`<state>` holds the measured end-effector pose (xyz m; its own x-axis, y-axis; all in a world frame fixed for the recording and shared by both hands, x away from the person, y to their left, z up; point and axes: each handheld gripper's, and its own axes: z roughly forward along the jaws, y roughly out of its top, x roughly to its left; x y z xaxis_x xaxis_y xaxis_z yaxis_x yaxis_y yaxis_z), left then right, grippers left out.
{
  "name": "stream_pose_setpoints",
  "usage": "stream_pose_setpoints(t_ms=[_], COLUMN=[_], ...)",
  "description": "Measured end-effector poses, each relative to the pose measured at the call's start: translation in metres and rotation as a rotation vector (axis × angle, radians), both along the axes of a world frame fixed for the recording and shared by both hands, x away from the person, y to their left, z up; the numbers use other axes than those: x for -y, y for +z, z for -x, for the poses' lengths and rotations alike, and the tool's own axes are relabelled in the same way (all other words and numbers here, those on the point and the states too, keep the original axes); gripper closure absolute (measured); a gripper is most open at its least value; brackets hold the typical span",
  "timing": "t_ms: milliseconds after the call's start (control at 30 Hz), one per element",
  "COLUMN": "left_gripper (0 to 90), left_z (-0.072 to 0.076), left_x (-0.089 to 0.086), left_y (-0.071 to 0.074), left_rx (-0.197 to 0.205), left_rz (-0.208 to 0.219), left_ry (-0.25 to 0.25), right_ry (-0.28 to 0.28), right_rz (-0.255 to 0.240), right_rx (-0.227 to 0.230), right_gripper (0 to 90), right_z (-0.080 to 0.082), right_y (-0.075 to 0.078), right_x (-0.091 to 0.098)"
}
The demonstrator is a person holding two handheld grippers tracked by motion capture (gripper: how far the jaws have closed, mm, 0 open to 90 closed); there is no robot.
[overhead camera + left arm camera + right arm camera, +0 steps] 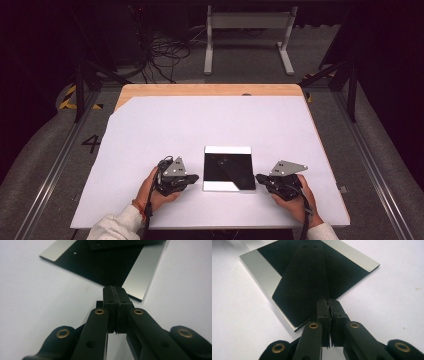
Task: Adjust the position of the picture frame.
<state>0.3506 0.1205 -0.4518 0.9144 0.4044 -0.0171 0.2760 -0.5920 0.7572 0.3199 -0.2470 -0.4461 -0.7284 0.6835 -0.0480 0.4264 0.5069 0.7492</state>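
On the white table cover (150,130), a black-and-silver plate (228,168) lies between the left gripper (192,177) and right gripper (260,177); both are closed, empty. Jaws should be opened before its edges are approached.

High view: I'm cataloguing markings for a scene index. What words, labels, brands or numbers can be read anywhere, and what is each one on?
"4" – painted dark on the grey floor left of the table.
Black-and-yellow striped tape on the floor by the table's far left corner: a hazard marking, no text.
The black plate with silver edges, seen close in both gripper views: no print or brand visible.
Left tool and right tool: no readable label.
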Motion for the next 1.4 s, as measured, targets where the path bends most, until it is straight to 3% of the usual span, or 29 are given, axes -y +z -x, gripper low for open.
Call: stream_pose_setpoints(t_ms=[267,400,567,767,967,1167,1233,1400], left_gripper=[82.3,77.5,68.3,51.6,34.7,28.2,25.1,21.5], left_z=[0.015,0.025,0.039,0.044,0.051,0.048,0.047,0.047], left_x=[-0.032,-0.042,-0.059,-0.077,-0.086,-0.087,-0.087,-0.089], left_y=[0.012,0.012,0.011,0.007,0.004,0.000,-0.002,-0.002], left_rx=[0.049,0.054,0.096,0.091,0.076,0.068,0.059,0.064], left_rz=[0.037,0.045,0.012,0.038,0.069,0.064,0.045,0.071], left_ry=[0.051,0.061,0.073,0.130,0.164,0.195,0.201,0.239], right_ry=[0.035,0.045,0.086,0.112,0.122,0.122,0.117,0.111], right_rz=[0.023,0.025,0.079,0.106,0.098,0.095,0.113,0.107], right_rx=[-0.025,-0.046,-0.069,-0.083,-0.094,-0.096,-0.085,-0.087], right_gripper=[83.5,84.4,90.0,89.9,88.7,87.5,87.5,87.5], right_z=[0.008,0.012,0.017,0.018,0.018,0.017,0.018,0.018], right_y=[0.000,0.001,0.000,-0.001,0.000,0.000,0.000,0.002], right_x=[0.004,0.007,0.003,-0.003,-0.003,-0.004,-0.006,-0.006])
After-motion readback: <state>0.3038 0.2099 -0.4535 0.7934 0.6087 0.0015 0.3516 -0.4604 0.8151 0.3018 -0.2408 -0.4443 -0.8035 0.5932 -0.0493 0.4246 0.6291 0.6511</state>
